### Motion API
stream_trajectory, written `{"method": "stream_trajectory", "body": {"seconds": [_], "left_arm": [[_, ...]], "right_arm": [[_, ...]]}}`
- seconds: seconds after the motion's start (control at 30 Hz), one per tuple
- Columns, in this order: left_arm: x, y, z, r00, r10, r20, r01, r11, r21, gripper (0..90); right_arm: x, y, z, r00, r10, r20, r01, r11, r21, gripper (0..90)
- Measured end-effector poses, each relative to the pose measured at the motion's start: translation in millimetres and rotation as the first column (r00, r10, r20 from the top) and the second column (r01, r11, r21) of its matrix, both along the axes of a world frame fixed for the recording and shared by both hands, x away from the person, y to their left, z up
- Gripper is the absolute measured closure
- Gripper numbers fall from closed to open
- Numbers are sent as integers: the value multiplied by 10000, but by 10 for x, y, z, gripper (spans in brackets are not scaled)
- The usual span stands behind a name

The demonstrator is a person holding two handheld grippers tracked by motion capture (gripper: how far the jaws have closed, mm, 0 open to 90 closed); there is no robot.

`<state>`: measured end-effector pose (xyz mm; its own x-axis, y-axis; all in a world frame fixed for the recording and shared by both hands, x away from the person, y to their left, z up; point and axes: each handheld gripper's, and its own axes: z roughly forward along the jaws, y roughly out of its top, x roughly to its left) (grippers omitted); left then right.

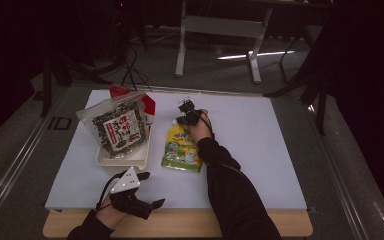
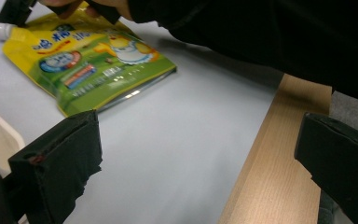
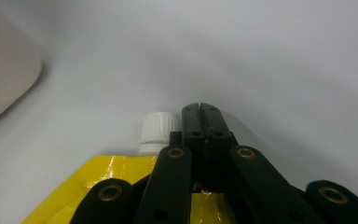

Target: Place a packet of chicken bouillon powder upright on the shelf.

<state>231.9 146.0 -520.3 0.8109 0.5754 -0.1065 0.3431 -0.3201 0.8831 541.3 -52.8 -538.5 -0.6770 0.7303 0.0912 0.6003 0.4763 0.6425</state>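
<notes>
Yellow spouted pouch [image 1: 182, 148] lies flat near the white mat's [image 1: 260, 150] centre. Right gripper [image 3: 202, 112], jaws closed and empty, rests beside the white cap [image 3: 158, 130]. Left gripper [image 1: 150, 190] gapes at the near edge. Pouch likely soft, slippery; grasp at the stiff spout.

pouch [image 3: 107, 179] cut off below, print on seaweed bag [image 1: 117, 125] too small

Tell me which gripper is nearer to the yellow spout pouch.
Right. The right gripper sits over the yellow spout pouch at its top end, jaws shut beside the white cap. The left gripper rests apart from it at the table's near edge, jaws open.
</notes>
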Motion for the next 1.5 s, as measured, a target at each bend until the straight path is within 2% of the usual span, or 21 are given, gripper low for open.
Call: {"method": "stream_trajectory", "body": {"seconds": [0.2,0.33,0.43,0.5,0.6,0.67,0.7,0.9,1.07,1.1,1.27,1.3,1.43,1.5], "left_arm": [[22,32,7,9999,168,-21,-168,9999,24,17],[26,36,17,9997,250,16,-250,9997,6,17],[29,31,19,9998,222,-6,-222,9998,-18,17],[26,16,13,9998,189,-7,-189,9998,21,17],[26,1,7,9999,144,-9,-144,9999,84,17],[26,1,7,9999,144,-9,-144,9999,84,17],[27,-15,5,9999,128,-21,-127,9999,85,17],[34,-38,1,10000,79,-31,-79,9999,93,17],[35,-52,-2,10000,53,-33,-53,9999,105,17],[37,-58,-2,10000,-8,18,8,10000,86,17],[42,-58,-8,10000,-41,9,40,9999,99,18],[51,-60,-15,10000,-85,-2,85,9999,79,17],[57,-66,-10,10000,-72,38,71,10000,49,17],[58,-73,-7,9999,-113,126,112,9999,91,18]], "right_arm": [[-235,-1,-12,9979,637,-142,-633,9977,240,900],[-444,13,-11,9937,1116,-57,-1115,9937,148,899],[-516,11,-8,9926,1214,-67,-1213,9925,131,899],[-646,-2,-8,9906,1369,49,-1370,9905,82,899],[-761,-29,-11,9883,1521,52,-1522,9883,66,899],[-800,-38,-11,9888,1493,18,-1493,9888,77,899],[-881,-60,-11,9891,1474,26,-1474,9891,60,899],[-1032,-100,-10,9859,1671,46,-1672,9859,23,899],[-1038,-120,-2,9862,1650,119,-1651,9863,41,887],[-1038,-153,36,9877,1535,311,-1535,9882,-20,862],[-1073,-299,176,9872,1501,547,-1515,9882,206,862],[-1111,-385,244,9858,1523,706,-1538,9880,160,851],[-1172,-512,338,9843,1507,924,-1514,9885,6,835],[-1246,-692,450,9832,1467,1087,-1478,9890,24,814]]}}
